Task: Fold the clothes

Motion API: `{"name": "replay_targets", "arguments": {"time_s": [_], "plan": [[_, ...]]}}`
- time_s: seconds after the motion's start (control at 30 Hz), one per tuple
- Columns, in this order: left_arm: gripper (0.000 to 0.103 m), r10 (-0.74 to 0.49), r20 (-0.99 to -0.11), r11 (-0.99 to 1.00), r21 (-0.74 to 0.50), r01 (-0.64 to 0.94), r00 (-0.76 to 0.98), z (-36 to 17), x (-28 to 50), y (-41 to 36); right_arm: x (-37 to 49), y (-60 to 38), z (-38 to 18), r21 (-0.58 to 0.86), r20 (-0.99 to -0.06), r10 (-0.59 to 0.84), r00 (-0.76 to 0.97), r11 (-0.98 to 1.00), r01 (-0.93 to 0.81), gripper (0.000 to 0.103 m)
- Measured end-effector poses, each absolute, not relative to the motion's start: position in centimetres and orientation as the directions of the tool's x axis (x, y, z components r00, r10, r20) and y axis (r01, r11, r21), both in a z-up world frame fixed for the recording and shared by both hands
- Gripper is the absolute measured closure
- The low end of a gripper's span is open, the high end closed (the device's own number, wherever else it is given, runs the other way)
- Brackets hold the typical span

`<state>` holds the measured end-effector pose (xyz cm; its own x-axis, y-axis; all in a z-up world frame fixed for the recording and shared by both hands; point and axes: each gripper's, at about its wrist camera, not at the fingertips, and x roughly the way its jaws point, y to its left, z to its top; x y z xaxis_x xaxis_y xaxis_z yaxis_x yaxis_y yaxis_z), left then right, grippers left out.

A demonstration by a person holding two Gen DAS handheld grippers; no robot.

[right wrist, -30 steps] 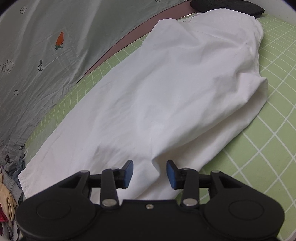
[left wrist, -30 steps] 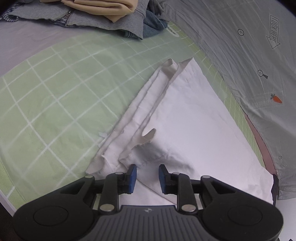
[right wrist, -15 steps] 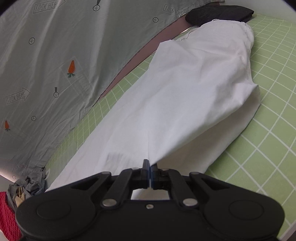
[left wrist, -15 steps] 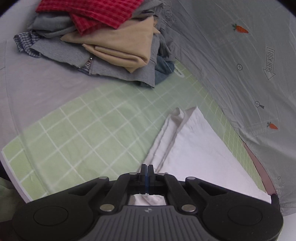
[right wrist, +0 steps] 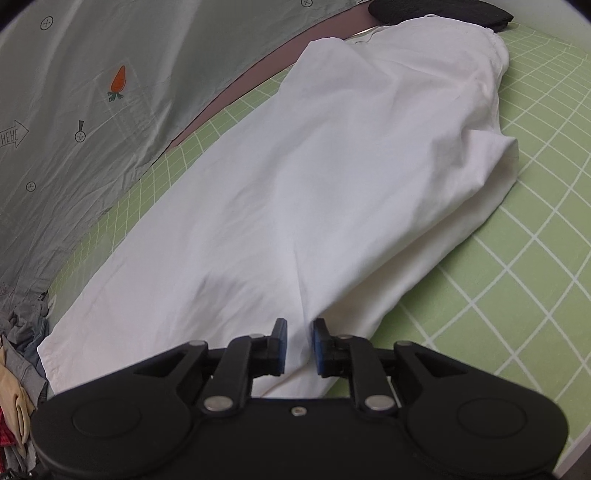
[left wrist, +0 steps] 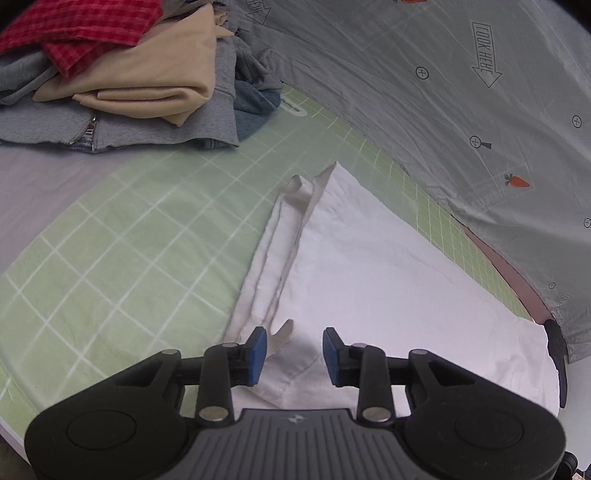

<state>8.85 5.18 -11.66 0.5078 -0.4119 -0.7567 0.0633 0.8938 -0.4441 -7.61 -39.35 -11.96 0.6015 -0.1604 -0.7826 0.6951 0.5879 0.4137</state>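
Observation:
A white garment (left wrist: 369, 258) lies folded lengthwise on the green grid mat (left wrist: 129, 229); its stacked hem edges run along the left side. It also shows in the right wrist view (right wrist: 332, 177), stretched away toward a dark object. My left gripper (left wrist: 293, 349) is open, its blue pads on either side of the garment's near edge. My right gripper (right wrist: 298, 341) is open a small way, with the white cloth running between the pads.
A pile of clothes (left wrist: 129, 81) in red check, beige, grey and denim sits at the far left. A grey printed sheet (left wrist: 443, 92) with carrots and arrows covers the far side. A black object (right wrist: 439, 9) lies beyond the garment's far end.
Both grippers were shut on the white cloth half a second ago and have now opened, letting it go. Both have dropped back close to the garment.

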Motion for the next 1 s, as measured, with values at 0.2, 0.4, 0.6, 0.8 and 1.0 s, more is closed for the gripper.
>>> {"name": "replay_targets", "arguments": {"time_s": [0.2,0.4,0.6,0.8,1.0], "plan": [[0.06,-0.394,-0.757,0.899,-0.435,0.048,0.522,-11.9,10.1,3.9,-7.6,-39.8,-12.0,0.408,-0.799,-0.136,0.586,0.593,0.695,0.061],[0.063,-0.396,-0.762,0.882,-0.471,-0.02,0.512,-13.4,9.0,4.1,-6.5,-40.7,-11.9,0.359,-0.833,-0.117,0.542,0.63,0.689,0.046],[0.078,-0.415,-0.751,0.844,-0.529,-0.091,0.514,-15.6,7.3,5.6,-4.7,-40.7,-12.0,0.311,-0.858,-0.12,0.499,0.654,0.69,0.045],[0.078,-0.389,-0.757,0.858,-0.506,-0.093,0.525,-15.8,6.5,5.2,-3.2,-39.7,-12.5,0.252,-0.878,-0.114,0.464,0.716,0.652,0.034],[0.093,-0.355,-0.763,0.875,-0.475,-0.095,0.54,-15.9,6.2,4.5,-2.5,-39.4,-12.8,0.214,-0.882,-0.123,0.455,0.755,0.62,0.038]]}}
